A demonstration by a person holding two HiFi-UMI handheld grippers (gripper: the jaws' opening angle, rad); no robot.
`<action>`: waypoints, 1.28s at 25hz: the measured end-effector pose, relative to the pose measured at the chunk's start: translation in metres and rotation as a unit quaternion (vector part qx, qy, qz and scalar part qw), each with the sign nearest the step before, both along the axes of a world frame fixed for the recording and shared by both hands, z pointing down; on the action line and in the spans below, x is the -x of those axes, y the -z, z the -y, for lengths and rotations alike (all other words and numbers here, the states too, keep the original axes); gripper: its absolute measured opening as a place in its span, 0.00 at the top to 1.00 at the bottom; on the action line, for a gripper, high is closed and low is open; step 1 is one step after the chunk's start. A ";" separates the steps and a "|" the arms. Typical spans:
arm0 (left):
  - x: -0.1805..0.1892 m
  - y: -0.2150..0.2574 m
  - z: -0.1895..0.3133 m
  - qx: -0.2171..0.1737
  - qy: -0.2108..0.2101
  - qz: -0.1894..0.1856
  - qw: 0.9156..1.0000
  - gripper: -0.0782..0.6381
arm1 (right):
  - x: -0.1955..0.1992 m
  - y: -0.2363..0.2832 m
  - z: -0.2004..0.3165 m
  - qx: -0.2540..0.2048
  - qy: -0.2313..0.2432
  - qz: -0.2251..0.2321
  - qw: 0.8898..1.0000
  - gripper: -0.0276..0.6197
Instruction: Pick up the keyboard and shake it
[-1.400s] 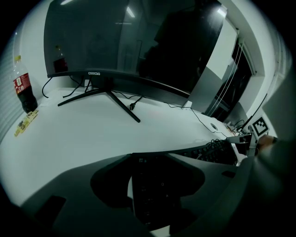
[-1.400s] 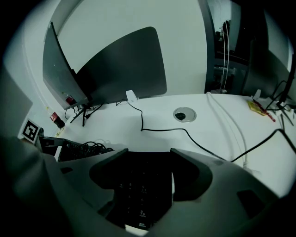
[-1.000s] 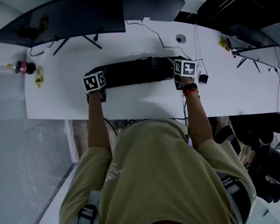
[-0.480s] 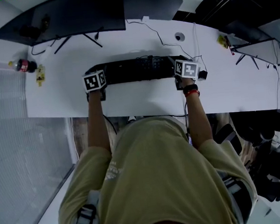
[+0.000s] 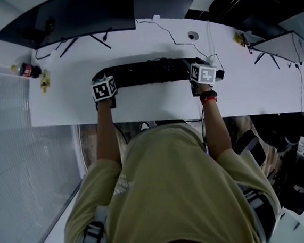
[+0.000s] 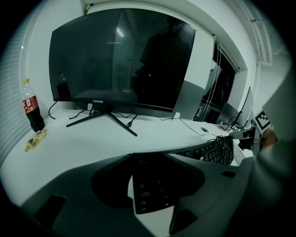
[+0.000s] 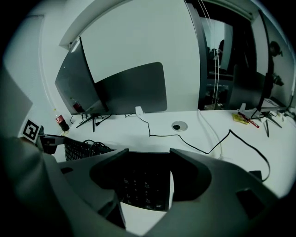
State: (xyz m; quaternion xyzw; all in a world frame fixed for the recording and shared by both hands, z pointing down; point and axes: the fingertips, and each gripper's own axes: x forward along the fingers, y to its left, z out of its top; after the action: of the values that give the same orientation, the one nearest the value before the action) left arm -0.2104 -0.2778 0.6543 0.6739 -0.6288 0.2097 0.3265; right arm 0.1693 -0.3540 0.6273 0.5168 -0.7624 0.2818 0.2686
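Note:
A long black keyboard (image 5: 147, 73) hangs level a little above the white desk (image 5: 155, 99), casting a shadow on it. My left gripper (image 5: 103, 79) is shut on its left end and my right gripper (image 5: 203, 65) on its right end. In the left gripper view the keyboard (image 6: 155, 185) fills the gap of my left gripper (image 6: 153, 159), whose jaws close on its edges. In the right gripper view the keyboard's key block (image 7: 141, 185) sits the same way in my right gripper (image 7: 148, 155). A coiled black cable (image 6: 224, 146) lies on the keys.
A wide dark monitor (image 5: 72, 16) on a spread-leg stand is at the back left, with a cola bottle (image 5: 27, 70) and a yellow tag (image 5: 44, 80) at the desk's left end. A cable grommet (image 5: 192, 35) and loose cables (image 7: 208, 148) lie at the back right.
Both grippers have lifted the keyboard off the desk and carried it slightly toward the monitor. The grip on both ends is unchanged.

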 end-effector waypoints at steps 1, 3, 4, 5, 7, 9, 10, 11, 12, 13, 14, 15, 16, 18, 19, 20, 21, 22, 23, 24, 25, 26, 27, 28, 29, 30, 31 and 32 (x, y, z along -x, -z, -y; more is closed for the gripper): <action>0.000 0.001 -0.002 -0.003 0.000 0.001 1.000 0.58 | 0.000 0.001 -0.003 -0.001 0.000 0.000 1.000 0.51; 0.001 0.003 -0.006 -0.007 -0.002 0.002 1.000 0.58 | 0.000 0.003 -0.009 -0.003 0.000 0.001 1.000 0.51; 0.002 0.004 -0.008 -0.008 -0.003 0.004 1.000 0.58 | 0.001 0.003 -0.013 -0.004 -0.001 0.001 1.000 0.51; 0.003 0.005 -0.011 -0.009 -0.003 0.005 1.000 0.58 | 0.001 0.005 -0.017 -0.006 -0.001 0.002 1.000 0.51; 0.004 0.008 -0.016 -0.013 -0.004 0.008 1.000 0.58 | 0.002 0.007 -0.023 -0.010 -0.003 0.002 1.000 0.51; 0.005 0.010 -0.021 -0.017 -0.004 0.011 1.000 0.58 | 0.002 0.010 -0.029 -0.012 -0.003 0.002 1.000 0.51; 0.005 0.011 -0.023 -0.020 -0.005 0.013 1.000 0.58 | 0.002 0.011 -0.031 -0.013 -0.003 0.001 1.000 0.51; 0.004 0.012 -0.025 -0.022 -0.006 0.014 1.000 0.58 | 0.001 0.012 -0.034 -0.015 -0.003 0.001 1.000 0.51; 0.003 0.013 -0.027 -0.025 -0.007 0.016 1.000 0.58 | 0.000 0.014 -0.037 -0.017 -0.004 0.000 1.000 0.51; 0.003 0.015 -0.029 -0.029 -0.008 0.017 0.999 0.58 | -0.001 0.015 -0.040 -0.019 -0.005 0.000 1.000 0.51; 0.002 0.016 -0.031 -0.032 -0.009 0.019 0.999 0.58 | -0.001 0.016 -0.043 -0.022 -0.006 0.000 1.000 0.51; 0.002 0.017 -0.033 -0.036 -0.010 0.020 0.999 0.58 | -0.002 0.017 -0.046 -0.024 -0.007 0.000 1.000 0.51; 0.002 0.018 -0.036 -0.039 -0.012 0.021 0.999 0.58 | -0.002 0.017 -0.049 -0.026 -0.007 0.000 1.000 0.51; 0.002 0.019 -0.041 -0.045 -0.015 0.022 0.999 0.58 | -0.002 0.018 -0.055 -0.029 -0.008 -0.001 1.000 0.51; 0.001 0.020 -0.043 -0.047 -0.016 0.023 0.998 0.58 | -0.003 0.019 -0.058 -0.031 -0.008 -0.002 0.999 0.51; 0.001 0.021 -0.045 -0.050 -0.017 0.023 0.998 0.58 | -0.004 0.020 -0.060 -0.033 -0.008 -0.003 0.999 0.51; 0.001 0.021 -0.047 -0.053 -0.019 0.023 0.998 0.59 | -0.004 0.020 -0.063 -0.035 -0.009 -0.003 0.999 0.51; 0.000 0.022 -0.049 -0.055 -0.020 0.023 0.998 0.59 | -0.005 0.021 -0.066 -0.037 -0.009 -0.004 0.999 0.51; 0.000 0.023 -0.051 -0.058 -0.021 0.022 0.998 0.59 | -0.005 0.022 -0.068 -0.039 -0.009 -0.005 0.999 0.51; 0.000 0.023 -0.053 -0.061 -0.023 0.022 0.998 0.59 | -0.005 0.023 -0.072 -0.041 -0.010 -0.005 0.999 0.51; 0.000 0.023 -0.055 -0.062 -0.023 0.022 0.998 0.59 | -0.005 0.024 -0.075 -0.043 -0.011 -0.006 0.999 0.51; 0.000 0.023 -0.058 -0.062 -0.023 0.024 0.998 0.59 | -0.006 0.025 -0.078 -0.044 -0.012 -0.006 0.999 0.51; 0.001 0.023 -0.060 -0.062 -0.024 0.025 0.997 0.59 | -0.006 0.025 -0.082 -0.046 -0.013 -0.006 0.999 0.51; 0.001 0.024 -0.062 -0.063 -0.025 0.026 0.997 0.59 | -0.006 0.026 -0.086 -0.047 -0.014 -0.006 0.999 0.51; 0.000 0.025 -0.064 -0.065 -0.026 0.025 0.997 0.60 | -0.007 0.027 -0.089 -0.048 -0.015 -0.006 0.999 0.51; 0.000 0.025 -0.066 -0.067 -0.026 0.024 0.997 0.60 | -0.007 0.027 -0.092 -0.050 -0.016 -0.006 0.999 0.51; 0.000 0.025 -0.069 -0.069 -0.025 0.023 0.997 0.60 | -0.007 0.027 -0.095 -0.050 -0.017 -0.006 0.999 0.51; -0.001 0.026 -0.071 -0.070 -0.024 0.023 0.997 0.60 | -0.008 0.028 -0.099 -0.051 -0.018 -0.006 0.999 0.51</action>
State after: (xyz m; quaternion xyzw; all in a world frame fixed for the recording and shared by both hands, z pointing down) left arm -0.2098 -0.2065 0.6287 0.7049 -0.6327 0.1886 0.2593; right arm 0.1774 -0.2552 0.5996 0.5449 -0.7650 0.2441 0.2412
